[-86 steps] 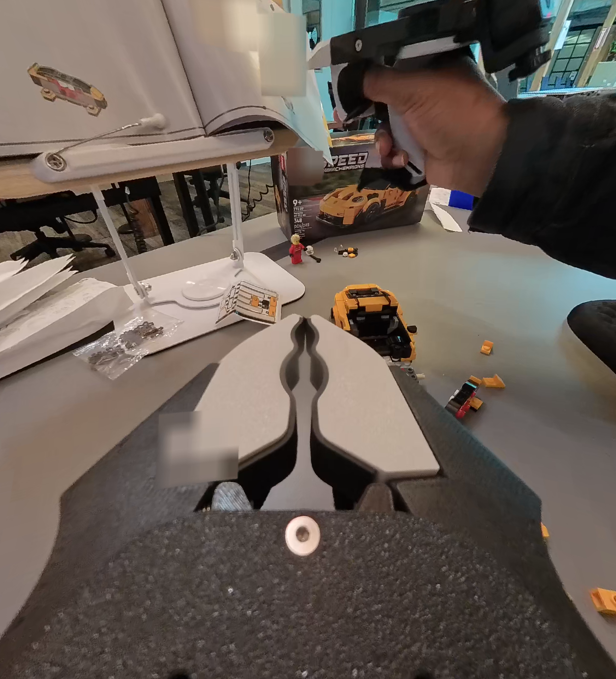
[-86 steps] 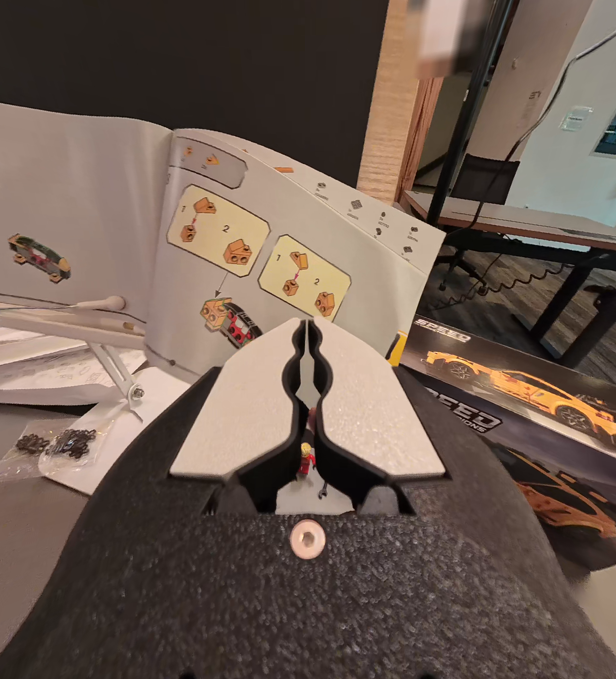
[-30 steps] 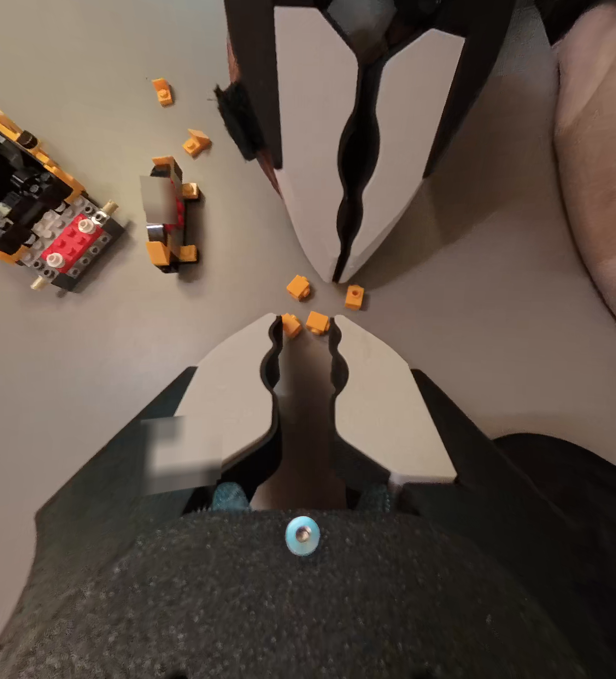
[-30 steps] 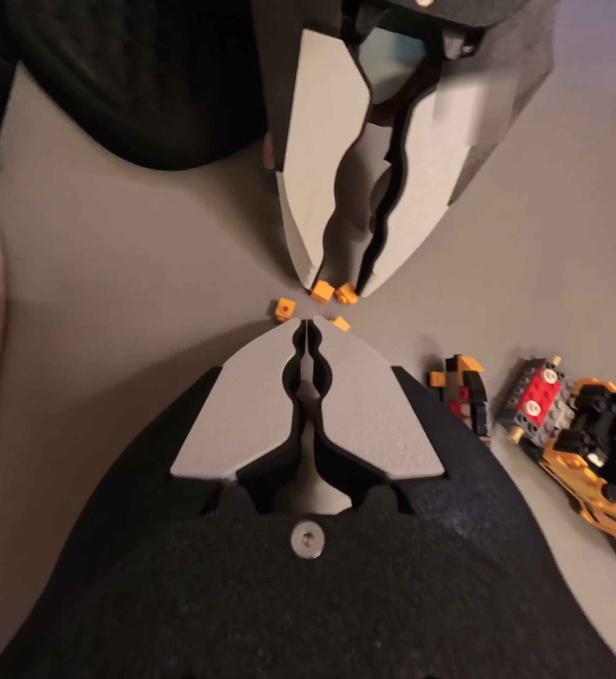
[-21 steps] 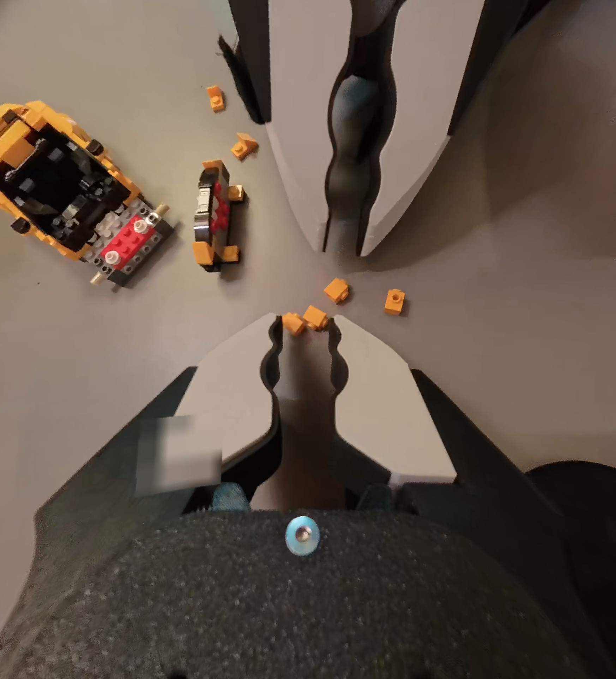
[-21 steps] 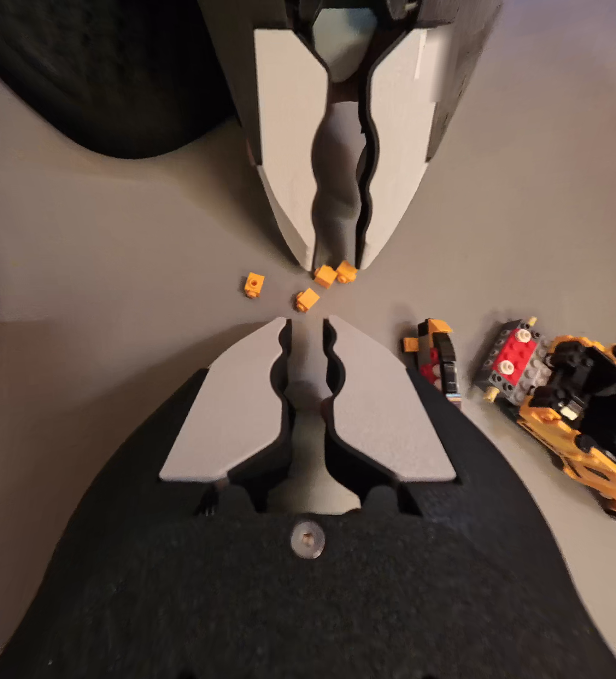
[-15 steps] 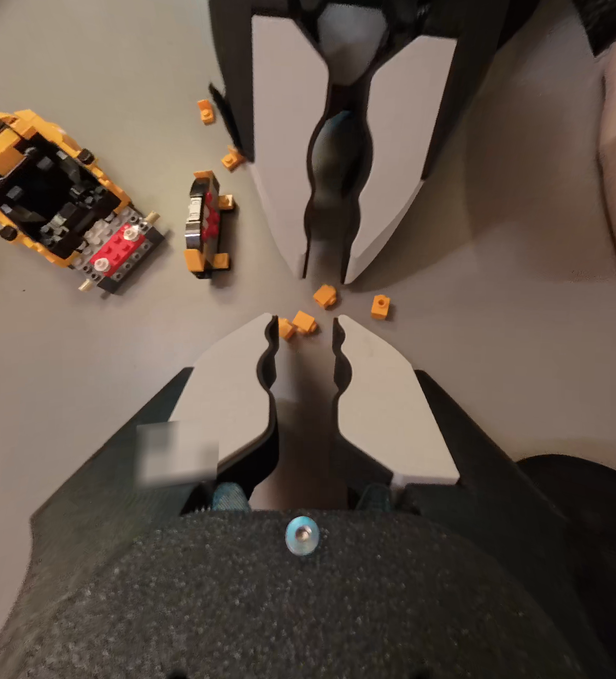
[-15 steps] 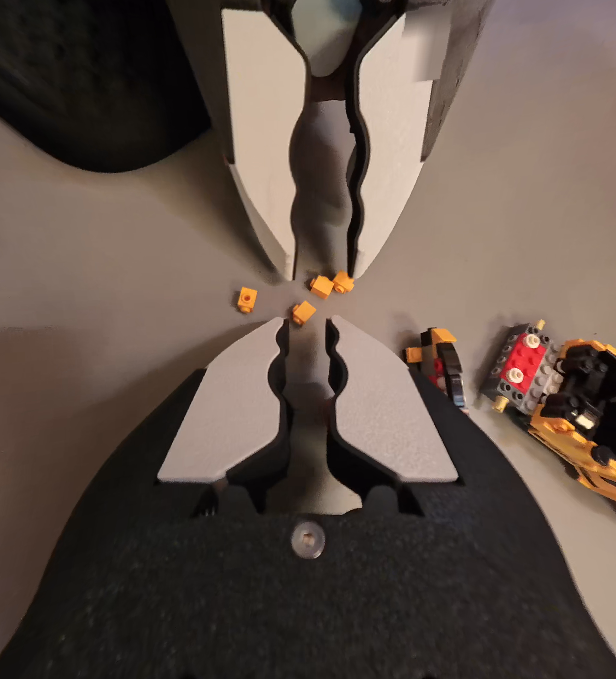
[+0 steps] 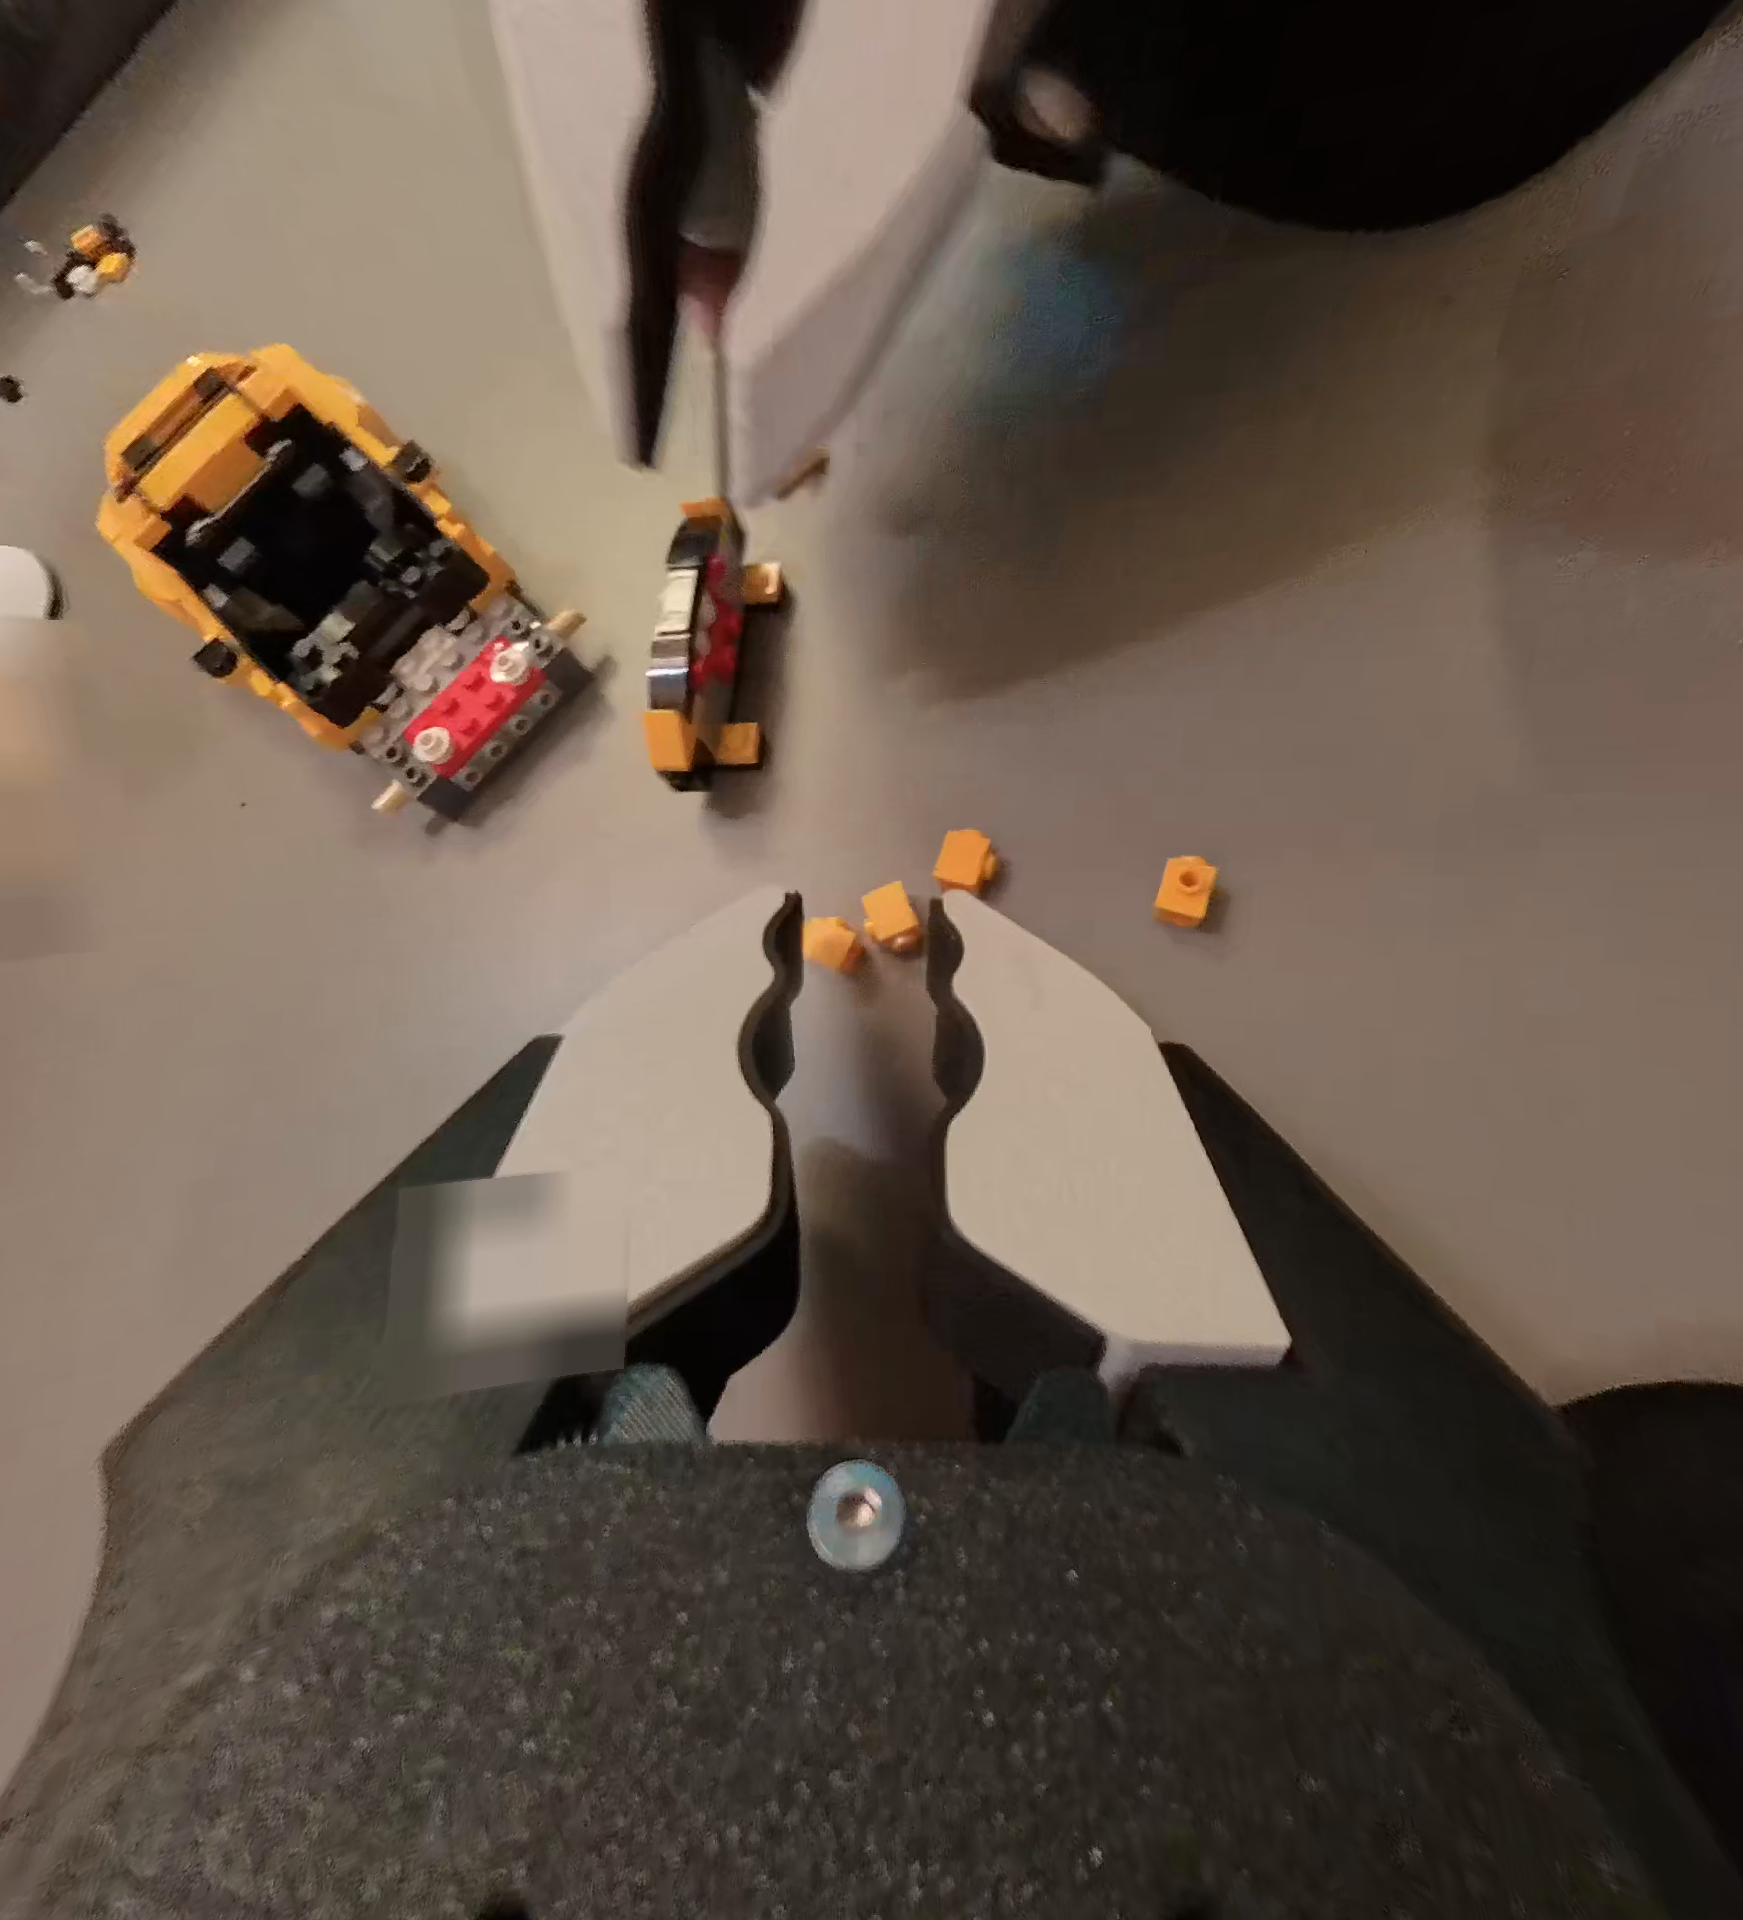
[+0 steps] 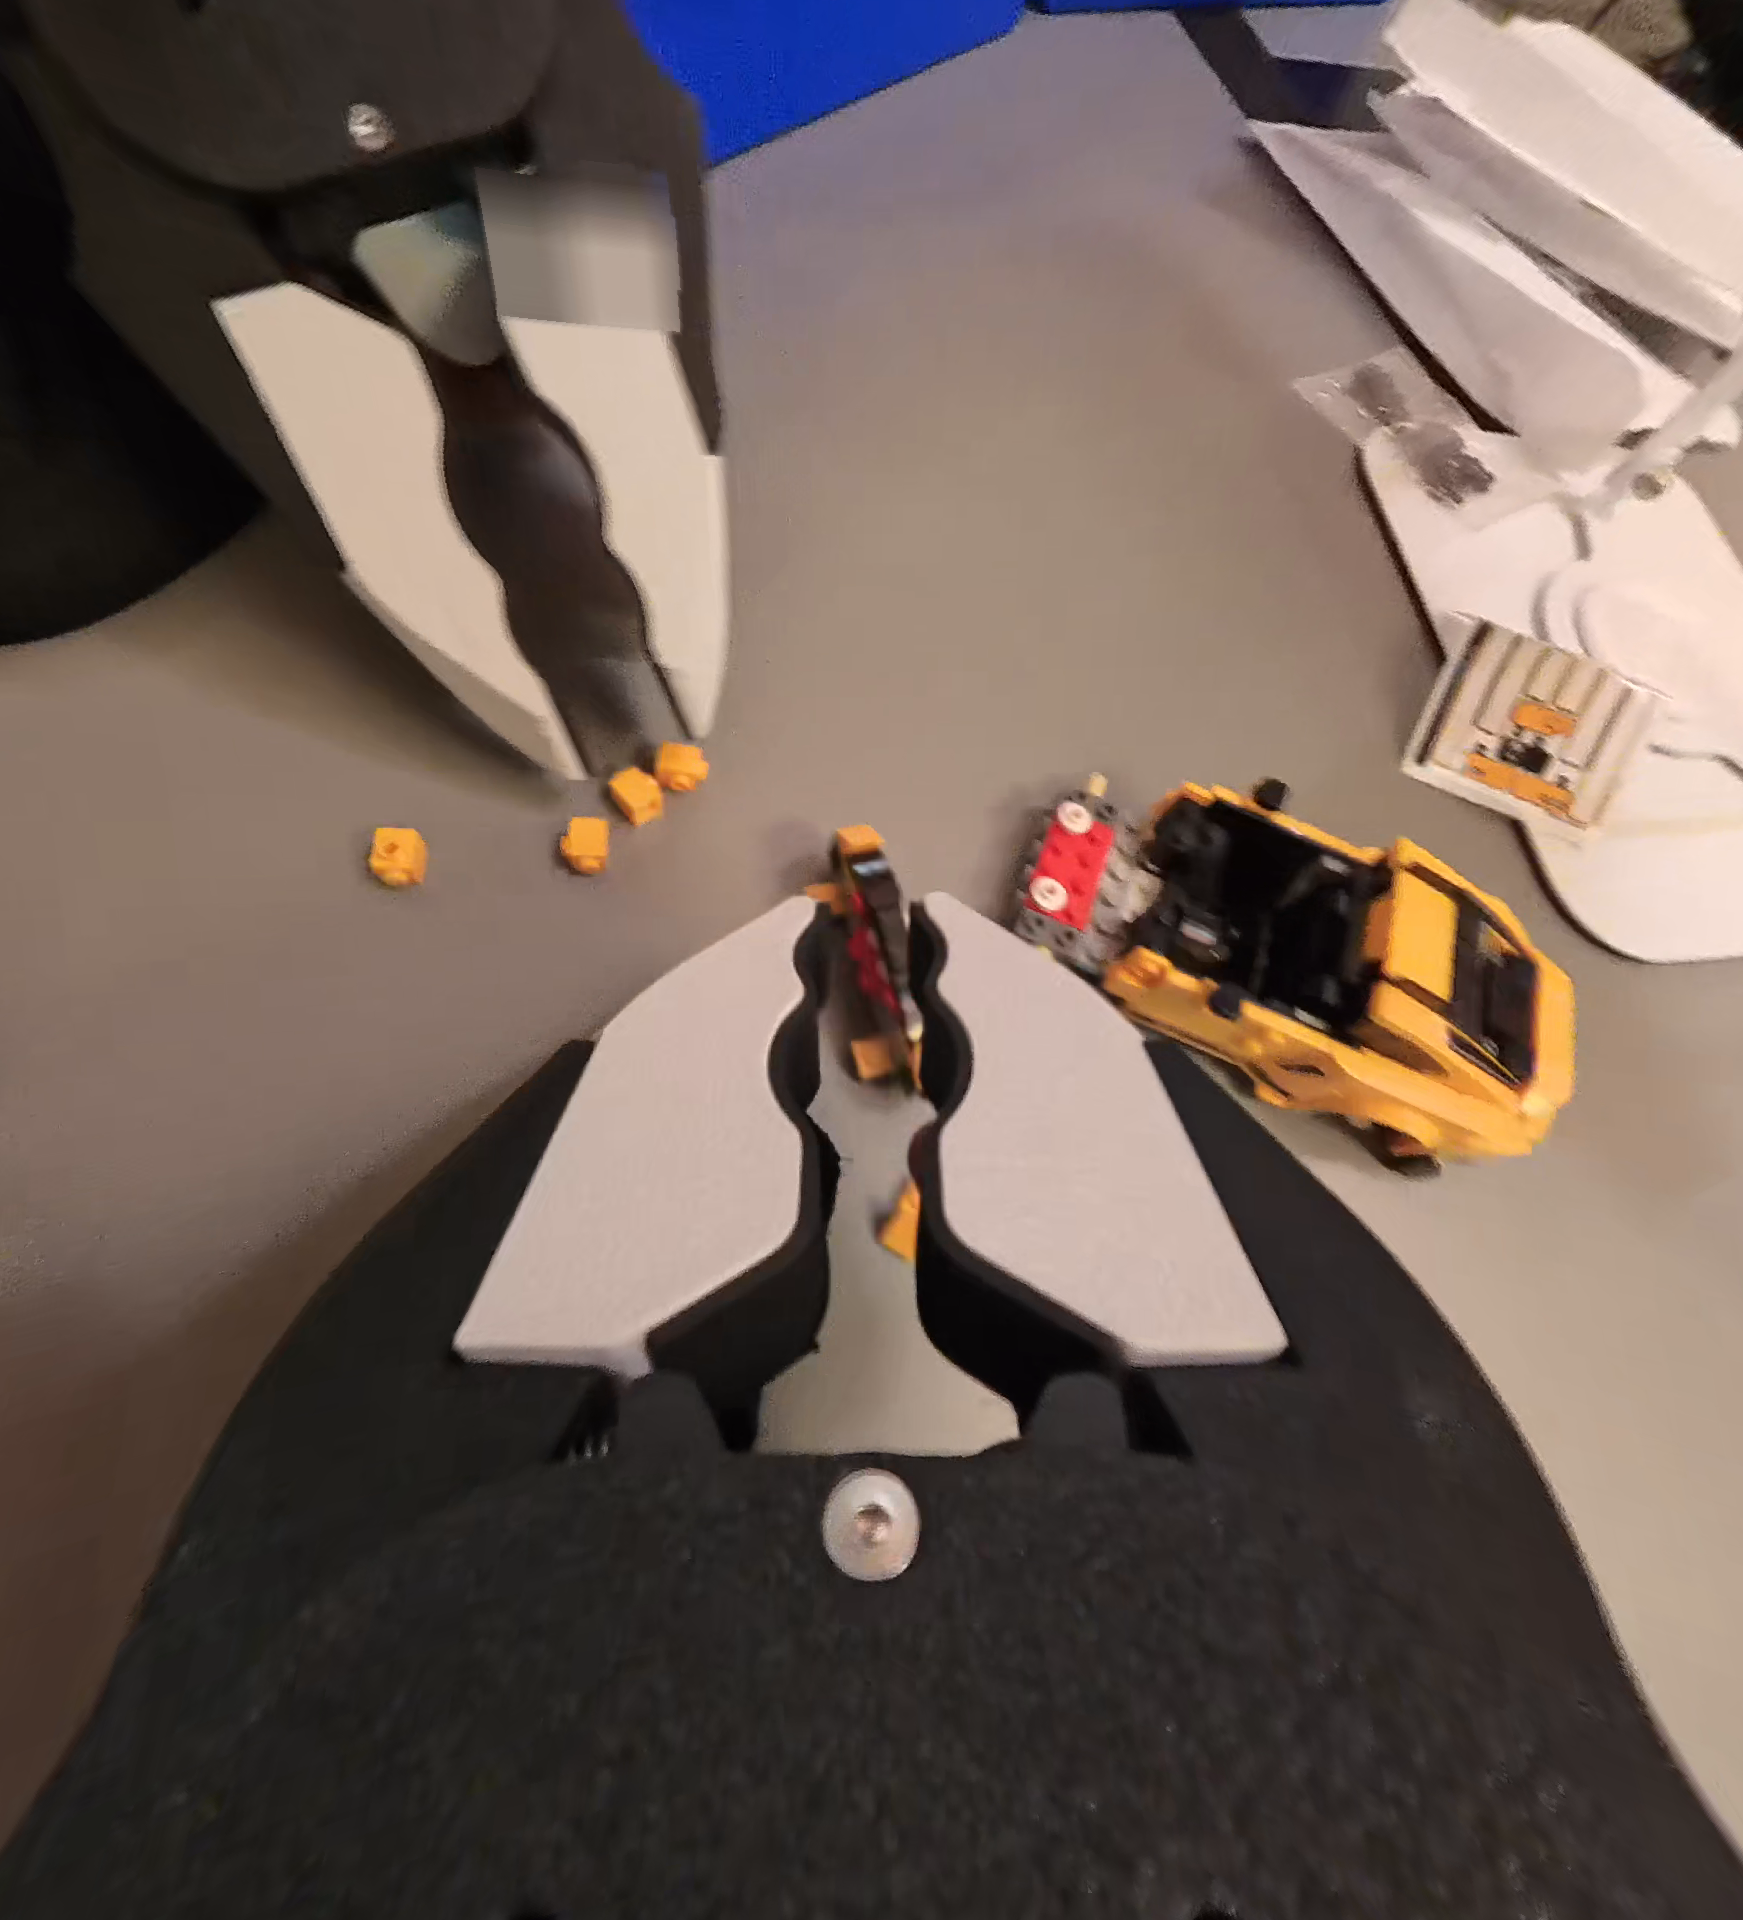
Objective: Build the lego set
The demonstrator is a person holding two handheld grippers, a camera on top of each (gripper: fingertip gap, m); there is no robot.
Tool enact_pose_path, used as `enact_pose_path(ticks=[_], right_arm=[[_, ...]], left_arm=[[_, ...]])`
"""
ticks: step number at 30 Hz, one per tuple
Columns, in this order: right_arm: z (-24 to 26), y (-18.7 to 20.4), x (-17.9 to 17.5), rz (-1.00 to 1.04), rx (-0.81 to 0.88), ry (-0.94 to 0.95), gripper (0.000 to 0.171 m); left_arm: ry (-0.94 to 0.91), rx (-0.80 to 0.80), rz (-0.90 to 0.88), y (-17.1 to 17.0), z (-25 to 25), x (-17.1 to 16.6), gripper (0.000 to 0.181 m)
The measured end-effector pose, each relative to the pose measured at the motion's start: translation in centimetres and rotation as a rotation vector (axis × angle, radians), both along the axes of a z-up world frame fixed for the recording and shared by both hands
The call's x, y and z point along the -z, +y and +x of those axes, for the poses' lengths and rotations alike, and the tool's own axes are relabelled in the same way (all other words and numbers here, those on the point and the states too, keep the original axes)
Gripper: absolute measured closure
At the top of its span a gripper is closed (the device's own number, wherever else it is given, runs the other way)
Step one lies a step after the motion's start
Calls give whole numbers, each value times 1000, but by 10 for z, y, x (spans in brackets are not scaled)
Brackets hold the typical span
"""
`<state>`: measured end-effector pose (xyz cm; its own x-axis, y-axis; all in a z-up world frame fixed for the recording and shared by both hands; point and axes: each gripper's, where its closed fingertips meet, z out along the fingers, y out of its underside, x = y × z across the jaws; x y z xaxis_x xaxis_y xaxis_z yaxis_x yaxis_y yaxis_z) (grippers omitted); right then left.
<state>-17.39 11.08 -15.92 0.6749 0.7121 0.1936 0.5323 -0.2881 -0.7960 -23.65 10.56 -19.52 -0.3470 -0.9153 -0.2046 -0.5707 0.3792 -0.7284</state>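
The left gripper point(image 9: 865, 914) stands open over two of four small orange bricks point(image 9: 888, 912) lying loose on the table point(image 9: 1366, 935), a little way off the rear of the yellow car point(image 9: 316, 561). The right gripper point(image 10: 865, 914) is open too, its jaws either side of the black-and-red subassembly point(image 10: 872, 956) just behind the car, not visibly clamping it. The bricks look light, hard and slick, likely to skid or flip, so pinch one square across flat sides; the subassembly may shed parts, so hold its long faces.

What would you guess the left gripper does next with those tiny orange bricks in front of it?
Probably it closes on one orange brick. The left gripper is open, tips on the table, with two bricks between them; it likely needs to single out one first.
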Motion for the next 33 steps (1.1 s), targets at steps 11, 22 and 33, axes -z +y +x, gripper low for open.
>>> enact_pose_path(ticks=[11,22,33], right_arm=[[61,-24,32,-232,49,-93,135],[51,-22,50,-314,87,-122,158],[26,-34,38,-249,-74,-72,163]], left_arm=[[5,-94,100,19,6,6,166],[-121,-153,64,28,10,-18,168],[-175,-107,-76,13,12,-29,170]])
